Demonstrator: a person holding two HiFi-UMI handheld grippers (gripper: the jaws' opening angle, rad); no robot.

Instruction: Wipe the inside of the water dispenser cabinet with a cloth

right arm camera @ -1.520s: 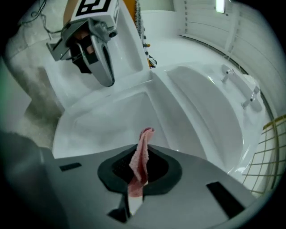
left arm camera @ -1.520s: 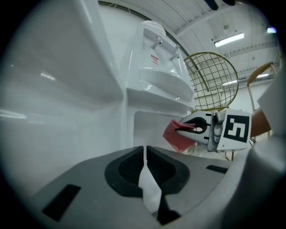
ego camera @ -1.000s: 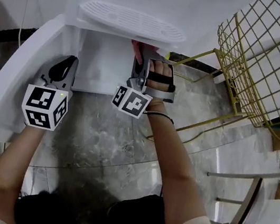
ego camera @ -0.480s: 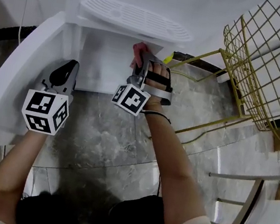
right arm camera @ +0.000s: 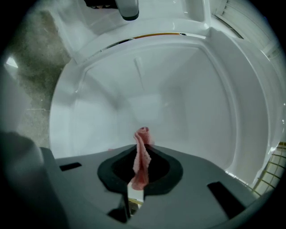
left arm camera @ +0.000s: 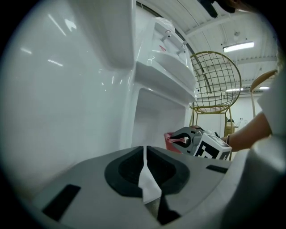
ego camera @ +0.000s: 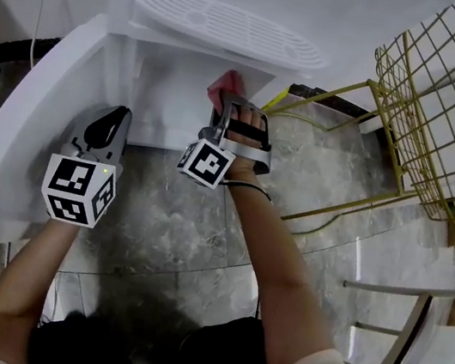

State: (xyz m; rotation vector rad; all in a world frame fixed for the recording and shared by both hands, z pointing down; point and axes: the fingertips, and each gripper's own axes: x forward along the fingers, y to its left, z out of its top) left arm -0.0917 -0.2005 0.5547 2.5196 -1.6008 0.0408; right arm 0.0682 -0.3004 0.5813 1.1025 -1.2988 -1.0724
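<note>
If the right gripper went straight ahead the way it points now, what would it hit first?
Probably the white inner wall of the water dispenser cabinet: the right gripper points into the open compartment, and the pink cloth pinched in its tongs would touch first. Depth is hard to judge.

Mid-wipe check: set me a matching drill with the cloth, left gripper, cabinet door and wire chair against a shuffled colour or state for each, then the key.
Things:
1. cloth
2. left gripper
3. door
4. chair

States:
A. gold wire, right of the dispenser
B. white, swung open
C. pink, clamped in the right gripper
D. jaws together, nothing held

Pairs: 1-C, 2-D, 3-B, 4-A
</note>
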